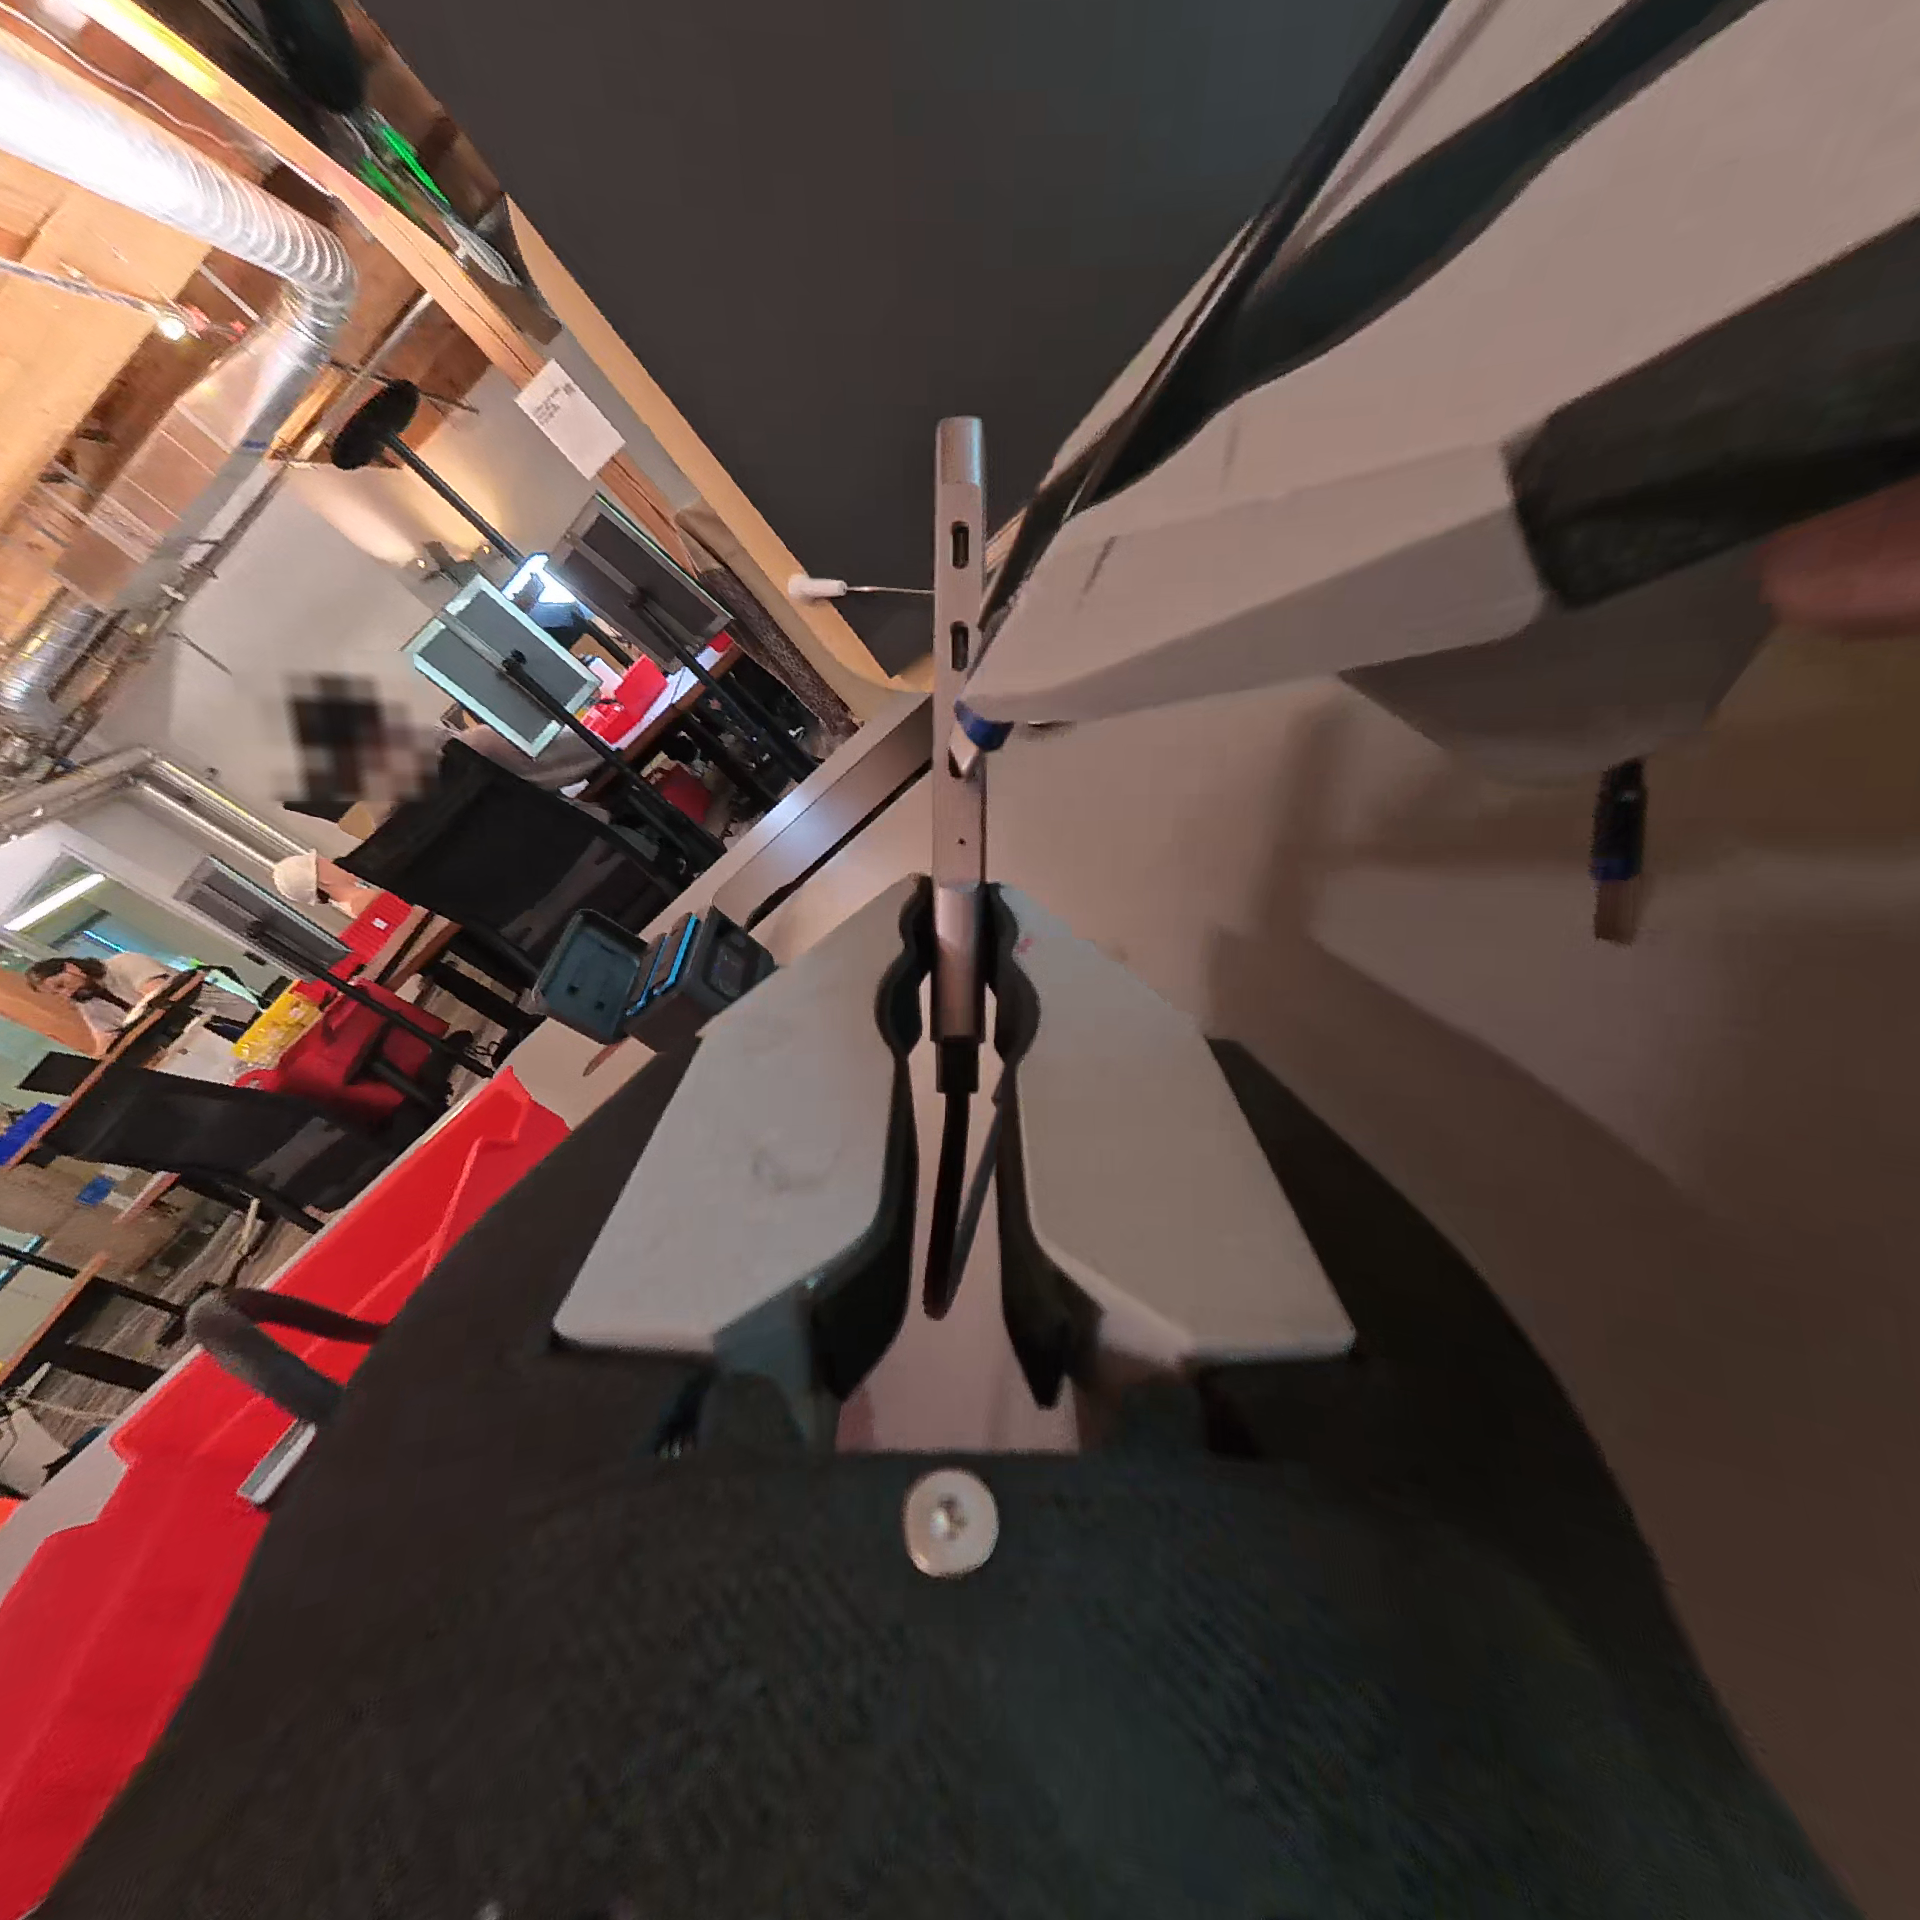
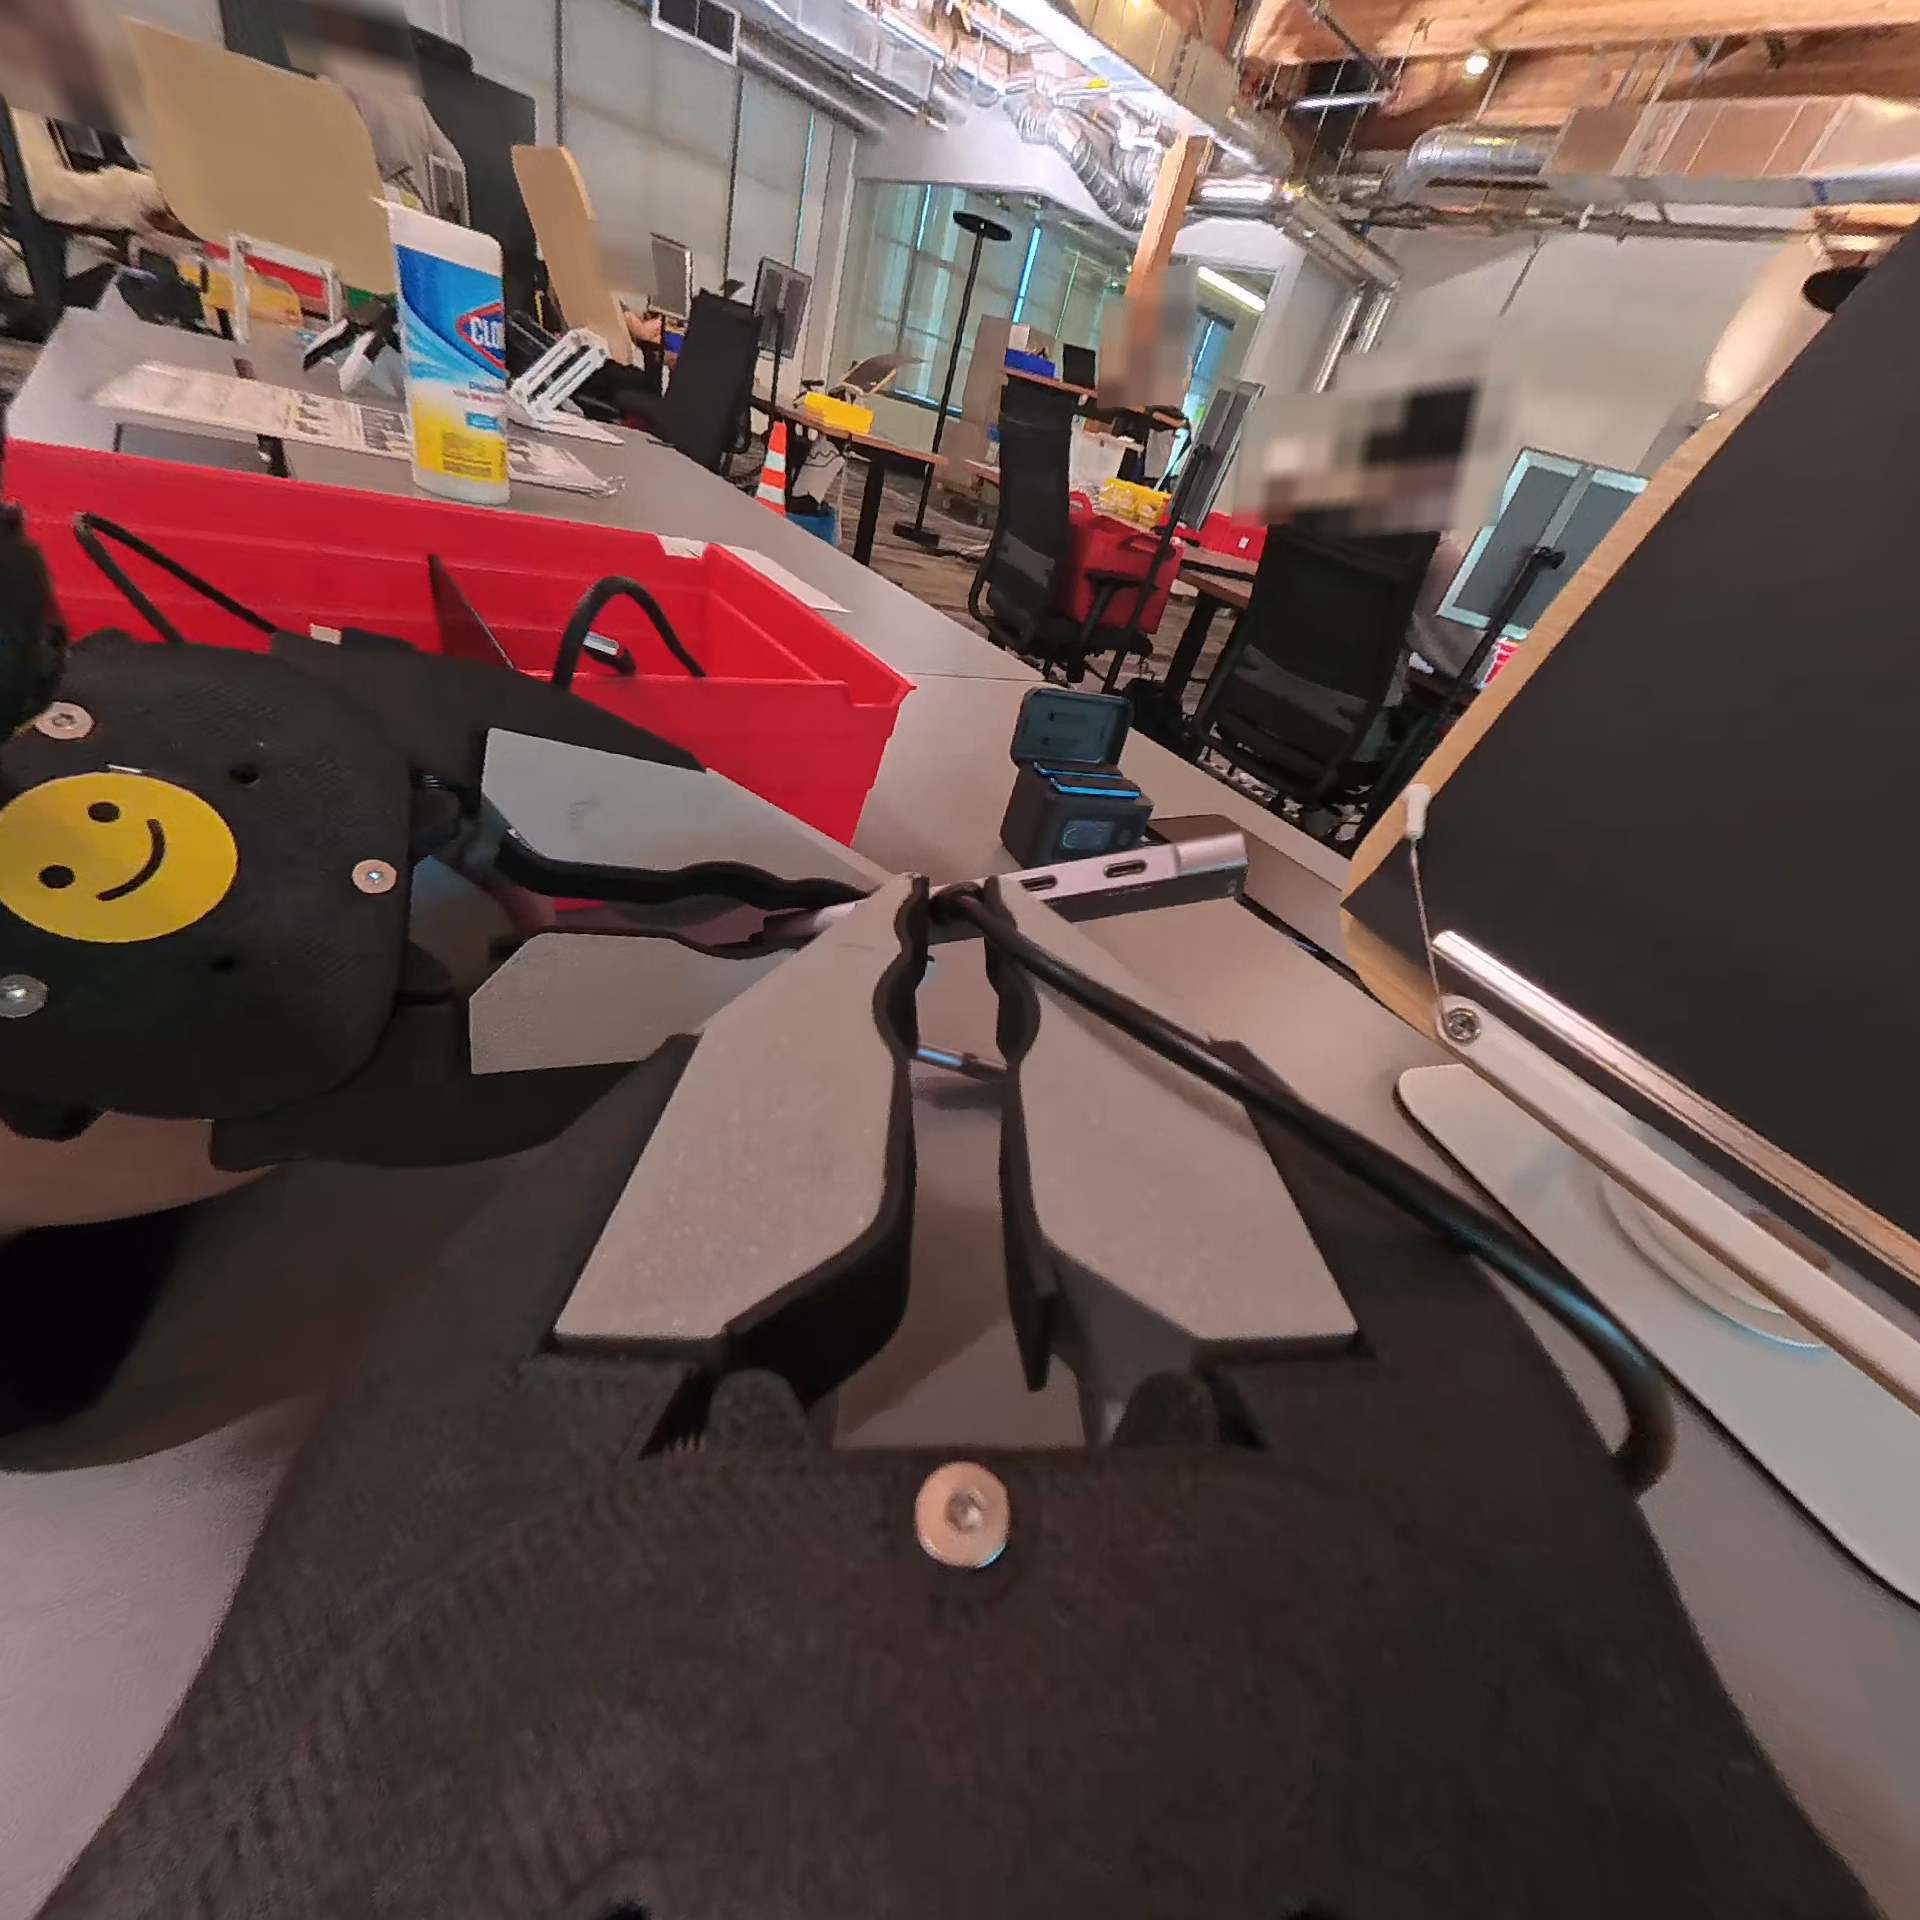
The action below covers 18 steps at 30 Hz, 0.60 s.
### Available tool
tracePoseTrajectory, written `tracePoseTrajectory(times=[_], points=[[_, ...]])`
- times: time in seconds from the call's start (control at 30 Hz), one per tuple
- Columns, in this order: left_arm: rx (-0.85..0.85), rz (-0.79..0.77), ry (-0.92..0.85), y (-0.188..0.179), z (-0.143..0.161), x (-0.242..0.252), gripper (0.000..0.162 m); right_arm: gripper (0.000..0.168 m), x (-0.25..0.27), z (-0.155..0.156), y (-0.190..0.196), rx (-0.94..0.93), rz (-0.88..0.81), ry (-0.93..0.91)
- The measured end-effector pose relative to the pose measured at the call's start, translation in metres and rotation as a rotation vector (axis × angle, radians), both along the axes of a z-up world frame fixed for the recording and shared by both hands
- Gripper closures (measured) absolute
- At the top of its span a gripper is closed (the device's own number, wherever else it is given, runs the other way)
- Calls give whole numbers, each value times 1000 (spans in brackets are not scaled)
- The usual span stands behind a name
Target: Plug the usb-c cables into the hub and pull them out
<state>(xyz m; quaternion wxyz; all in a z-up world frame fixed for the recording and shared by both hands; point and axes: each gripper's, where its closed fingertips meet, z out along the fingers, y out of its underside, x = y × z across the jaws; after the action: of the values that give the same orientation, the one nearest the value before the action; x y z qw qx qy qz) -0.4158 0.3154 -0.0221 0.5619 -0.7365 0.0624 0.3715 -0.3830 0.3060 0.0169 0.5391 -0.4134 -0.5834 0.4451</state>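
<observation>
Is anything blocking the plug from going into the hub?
Nothing visible does. The left gripper holds the hub up, and the right gripper has the cable plug right at the hub's side. Two other ports are open.

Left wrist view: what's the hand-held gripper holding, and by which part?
The left hand-held gripper clamps the grey hub by its near end, where its own black cable exits.
</observation>
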Motion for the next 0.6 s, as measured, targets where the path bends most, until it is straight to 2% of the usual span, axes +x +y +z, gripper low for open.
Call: tracePoseTrajectory(times=[0.27,0.6], points=[[4,8,39,1,4,3,155,161,0,0,2,21,-42,16],[15,56,270,-2,23,10,155,161,9,12,7,-222,16,59]])
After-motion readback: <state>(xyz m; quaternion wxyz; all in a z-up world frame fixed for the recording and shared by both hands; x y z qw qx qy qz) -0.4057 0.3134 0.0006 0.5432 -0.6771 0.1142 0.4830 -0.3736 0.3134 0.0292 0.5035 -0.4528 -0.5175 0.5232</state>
